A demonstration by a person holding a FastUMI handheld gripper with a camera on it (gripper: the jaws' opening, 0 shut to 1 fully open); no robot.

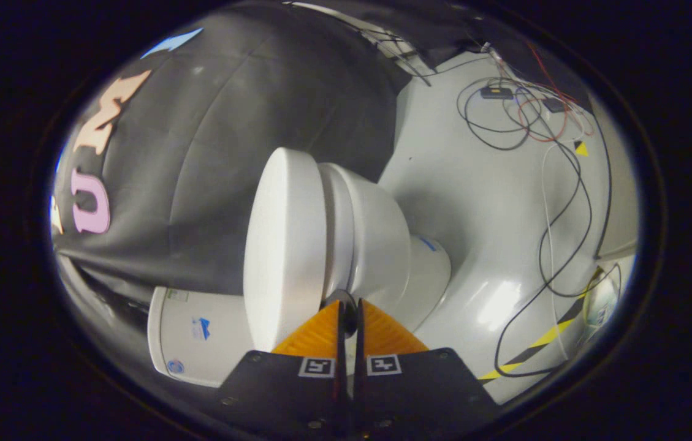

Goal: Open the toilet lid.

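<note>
1. Presently the gripper (349,309) sat at the lower centre of the frame, its fingers drawn narrow with only a slim gap between them; whether they pinched anything could not be told
2. The toilet lid (284,245) lay at the centre of the frame, rotated by the camera's roll so that its flat top faced left; it appeared down against the seat (336,233), so the task was judged not yet done
3. The fingertips pointed at the seam where lid edge met seat, probably because that edge is the only place to catch and lift the lid
4. The bowl (382,245) and pedestal ran right of centre onto the pale floor (474,202)
5. The tank (198,331) lay lower left, behind the lid; it was judged to limit how far the lid could swing
6. Loose cables (557,214) trailed across the floor at upper right and right, and striped tape (542,340) at lower right, well apart from the toilet
</note>
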